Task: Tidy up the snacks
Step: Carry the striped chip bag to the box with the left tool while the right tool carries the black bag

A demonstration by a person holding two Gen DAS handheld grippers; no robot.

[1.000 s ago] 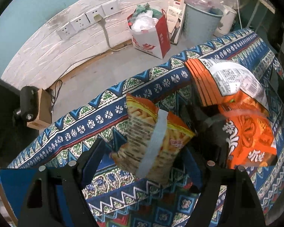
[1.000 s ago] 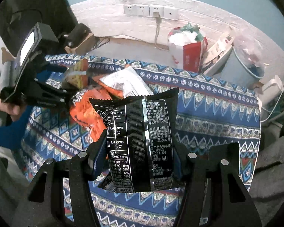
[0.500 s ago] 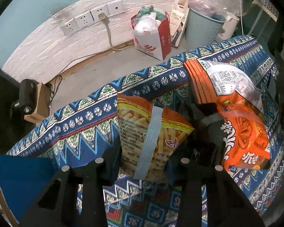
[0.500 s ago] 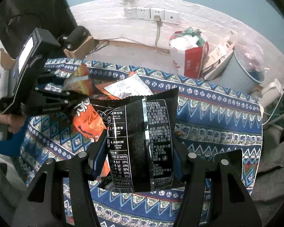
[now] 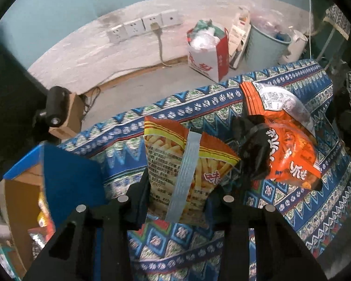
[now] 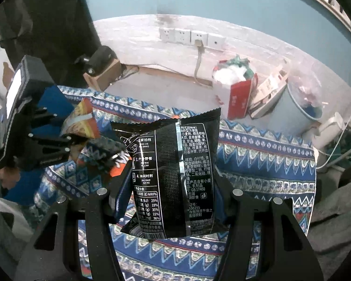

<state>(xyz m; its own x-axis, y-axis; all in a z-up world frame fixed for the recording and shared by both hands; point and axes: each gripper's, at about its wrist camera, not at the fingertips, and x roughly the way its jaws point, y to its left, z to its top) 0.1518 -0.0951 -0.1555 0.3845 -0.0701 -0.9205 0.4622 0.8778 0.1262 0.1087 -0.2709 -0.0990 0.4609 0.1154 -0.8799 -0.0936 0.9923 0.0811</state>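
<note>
Here, the left gripper [image 5: 179,195] pinches a yellow-and-orange fries bag [image 5: 187,161] by its lower end, seam side toward the camera, holding it clear above the patterned worktop [image 5: 299,201]. The right gripper [image 6: 168,194] clamps a black snack packet [image 6: 173,173] the same way, upright by its lower half, its printed back facing the lens. Gripping each bag low and across its width appears meant to keep the floppy pouches from folding and to leave their tops free to slide into a container.

Two orange packets remain on the cloth: one with a black band [image 5: 290,159] and, behind it, one lying label-up [image 5: 271,98], the pair overlapping near the right side of the worktop.

At the left edge of the worktop stands a cardboard box [image 5: 18,199] with blue flaps [image 5: 70,180] raised, some packets visible inside; judging by that, it is the likely destination. The raised flap stands close beside the left gripper and could catch the fries bag. Beyond the far edge is open floor, with a red-and-white paper bag [image 5: 209,53] and a bin [image 5: 266,44] against the wall.
</note>
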